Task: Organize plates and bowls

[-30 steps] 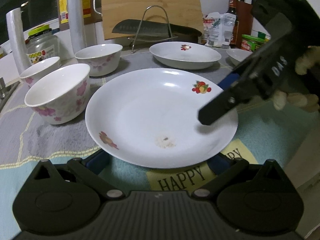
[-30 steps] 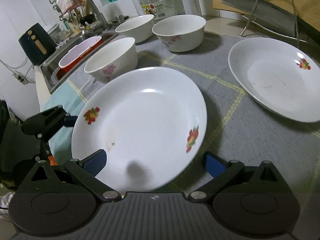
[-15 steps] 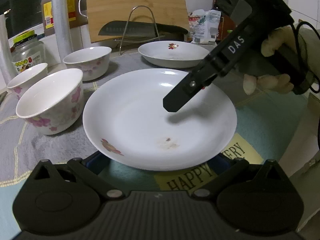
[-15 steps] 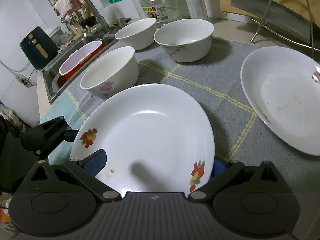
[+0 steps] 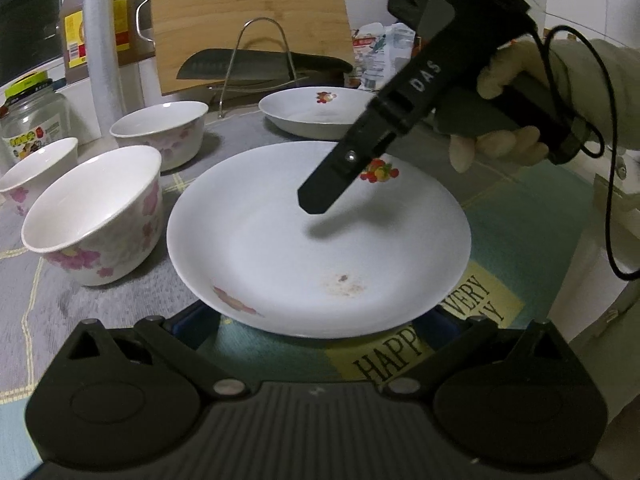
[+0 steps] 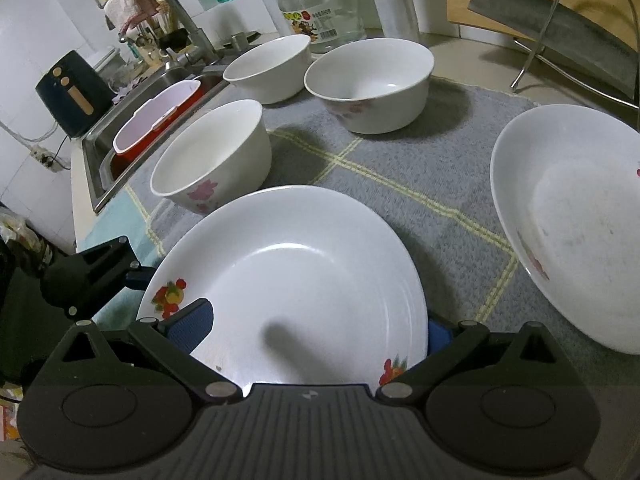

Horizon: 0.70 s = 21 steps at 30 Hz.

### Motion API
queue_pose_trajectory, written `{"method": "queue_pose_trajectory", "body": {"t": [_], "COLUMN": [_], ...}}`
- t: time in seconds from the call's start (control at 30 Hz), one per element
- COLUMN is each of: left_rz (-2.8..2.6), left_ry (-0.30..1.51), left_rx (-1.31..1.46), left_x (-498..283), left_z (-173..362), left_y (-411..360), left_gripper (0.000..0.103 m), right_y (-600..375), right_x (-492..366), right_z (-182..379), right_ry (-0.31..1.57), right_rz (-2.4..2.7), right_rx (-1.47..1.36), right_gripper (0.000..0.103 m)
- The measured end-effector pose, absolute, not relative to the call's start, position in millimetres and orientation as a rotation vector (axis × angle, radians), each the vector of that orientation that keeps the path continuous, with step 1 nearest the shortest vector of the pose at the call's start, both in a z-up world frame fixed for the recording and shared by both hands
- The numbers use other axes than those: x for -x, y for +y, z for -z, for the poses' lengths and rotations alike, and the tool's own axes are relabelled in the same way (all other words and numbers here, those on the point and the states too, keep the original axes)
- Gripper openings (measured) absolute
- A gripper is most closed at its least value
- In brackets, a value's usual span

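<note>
A white plate with fruit print [image 5: 316, 240] lies on the grey mat; it also shows in the right wrist view [image 6: 288, 292]. My right gripper [image 6: 316, 332] is open and straddles the plate's rim, one blue pad above the plate, one below; its finger [image 5: 332, 184] hovers over the plate in the left wrist view. My left gripper [image 5: 320, 316] is open at the plate's near edge, pads hidden under the rim. A second plate [image 5: 320, 116] [image 6: 576, 216] lies beyond. Three flower-print bowls [image 5: 96, 216] [image 5: 160, 132] [image 5: 36, 168] stand at the left.
A knife on a wire rack [image 5: 260, 68] and a cutting board [image 5: 248, 16] stand behind. A glass jar [image 5: 32, 116] stands at far left. A sink with a red tub [image 6: 156, 120] lies past the bowls. A "HAPPY" mat [image 5: 432, 336] covers the counter edge.
My right gripper has pushed further in over the fruit plate, its fingers now around the rim. My left gripper has stayed at the plate's near edge.
</note>
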<state>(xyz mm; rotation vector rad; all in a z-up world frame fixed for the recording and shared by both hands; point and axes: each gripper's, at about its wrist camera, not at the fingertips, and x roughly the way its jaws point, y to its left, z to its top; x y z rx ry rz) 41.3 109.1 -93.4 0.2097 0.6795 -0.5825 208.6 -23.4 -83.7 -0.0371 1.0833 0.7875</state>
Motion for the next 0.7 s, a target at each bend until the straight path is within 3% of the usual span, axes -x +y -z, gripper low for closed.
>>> {"method": "queue_pose_trajectory", "body": {"t": [0.7], "left_rz": [0.609], "left_ry": [0.702], "left_rx": [-0.270], "left_x": [-50], "left_z": [89], "left_y": [107], "left_gripper": [0.103], "right_y": [-25], "right_x": [-240], "right_z": [76], "right_ry": [1.253], "right_rz": [-0.876], "right_rx": [-0.002], "right_gripper": [0.101]}}
